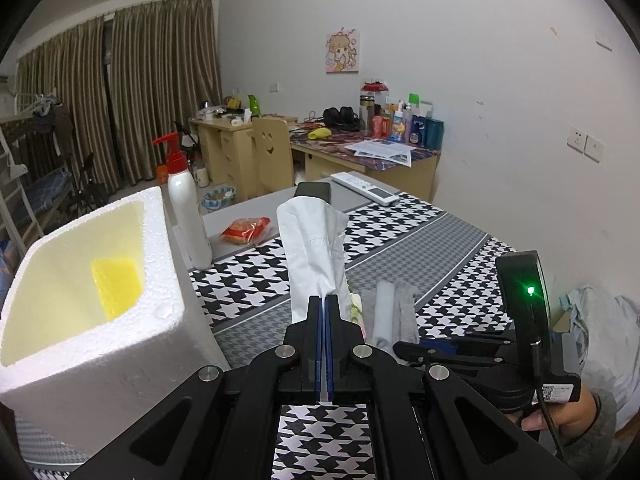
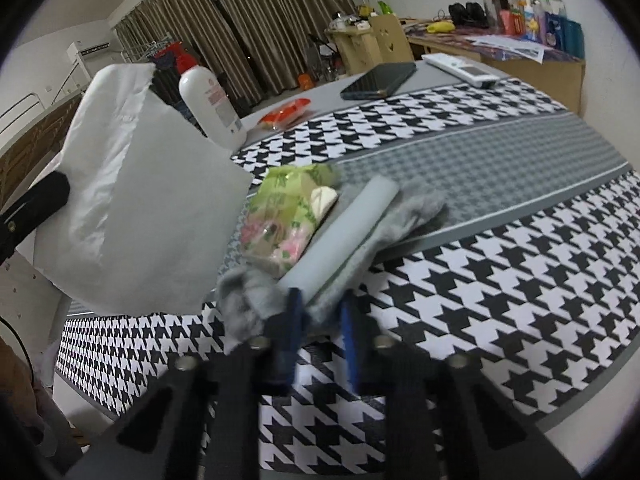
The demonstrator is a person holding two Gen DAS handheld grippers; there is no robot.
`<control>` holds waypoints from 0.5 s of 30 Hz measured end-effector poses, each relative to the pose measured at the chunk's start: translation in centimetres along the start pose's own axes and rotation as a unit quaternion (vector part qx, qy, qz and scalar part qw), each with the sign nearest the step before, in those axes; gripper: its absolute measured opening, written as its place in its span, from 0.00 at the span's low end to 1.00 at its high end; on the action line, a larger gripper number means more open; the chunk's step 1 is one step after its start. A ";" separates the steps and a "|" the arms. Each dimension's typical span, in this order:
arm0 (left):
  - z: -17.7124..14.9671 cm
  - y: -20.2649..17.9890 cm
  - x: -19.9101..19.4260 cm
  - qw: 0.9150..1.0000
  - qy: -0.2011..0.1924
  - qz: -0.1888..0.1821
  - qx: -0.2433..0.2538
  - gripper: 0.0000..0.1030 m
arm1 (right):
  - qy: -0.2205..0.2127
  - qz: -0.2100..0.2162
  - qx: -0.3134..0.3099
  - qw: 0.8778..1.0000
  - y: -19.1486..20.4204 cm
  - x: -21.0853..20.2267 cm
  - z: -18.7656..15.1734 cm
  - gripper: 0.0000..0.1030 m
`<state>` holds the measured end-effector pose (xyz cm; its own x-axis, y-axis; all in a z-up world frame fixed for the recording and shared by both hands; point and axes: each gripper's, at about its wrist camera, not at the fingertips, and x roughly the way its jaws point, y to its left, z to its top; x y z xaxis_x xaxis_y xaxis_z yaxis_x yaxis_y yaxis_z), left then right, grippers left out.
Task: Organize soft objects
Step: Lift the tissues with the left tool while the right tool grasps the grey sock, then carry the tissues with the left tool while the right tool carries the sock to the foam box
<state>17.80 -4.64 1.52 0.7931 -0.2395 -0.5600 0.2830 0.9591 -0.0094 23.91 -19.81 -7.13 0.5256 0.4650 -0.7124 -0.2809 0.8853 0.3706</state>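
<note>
While the left wrist camera looked along its own fingers, the left gripper (image 1: 324, 300) had its jaws pressed together on the lower edge of a white pouch (image 1: 314, 248), which stood up from the pads and leaned slightly away. To its left sat a white foam box (image 1: 160, 320) with a yellow sponge (image 1: 117, 285) lying inside. Beyond the box a white pump bottle (image 1: 188, 216) with a red top stood upright on the table, and a red snack packet (image 1: 246, 230) lay just past it. The houndstooth tablecloth (image 1: 400, 224) covered the near part of the table. Just right of the left gripper lay a grey sock (image 1: 404, 312) with a pale roll (image 1: 385, 308) on it, and the right gripper (image 1: 404, 348) reached in from the right at the sock's near end. A white remote (image 1: 364, 188) lay at the far end of the table.

In the right wrist view, which was blurred, the right gripper (image 2: 320, 320) had its jaws drawn close together around the near end of the grey sock (image 2: 416, 212), with sock fabric bunched between and beside the blue pads; whether the pads actually pressed it I could not tell. The pale roll (image 2: 348, 228) lay along the sock, touching a floral tissue pack (image 2: 286, 216) on its left. The white pouch (image 2: 132, 200) hung at the left, above the cloth. A dark phone (image 2: 378, 80) lay further back.
</note>
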 end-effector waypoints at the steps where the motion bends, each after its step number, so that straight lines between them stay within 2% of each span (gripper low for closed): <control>1: 0.0 0.0 -0.1 1.000 -0.001 0.000 0.000 0.01 | -0.001 -0.001 0.001 1.000 -0.1 -0.1 0.0 0.09; 15: 1.1 0.8 -1.7 0.999 -0.033 0.009 -0.008 0.01 | -0.104 -0.017 -0.047 0.993 2.2 -7.0 2.8 0.06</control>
<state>17.24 -3.63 3.42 0.8317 -0.2310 -0.5048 0.2602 0.9655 -0.0131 21.86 -21.13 0.38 0.6877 0.4353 -0.5811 -0.3292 0.9003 0.2848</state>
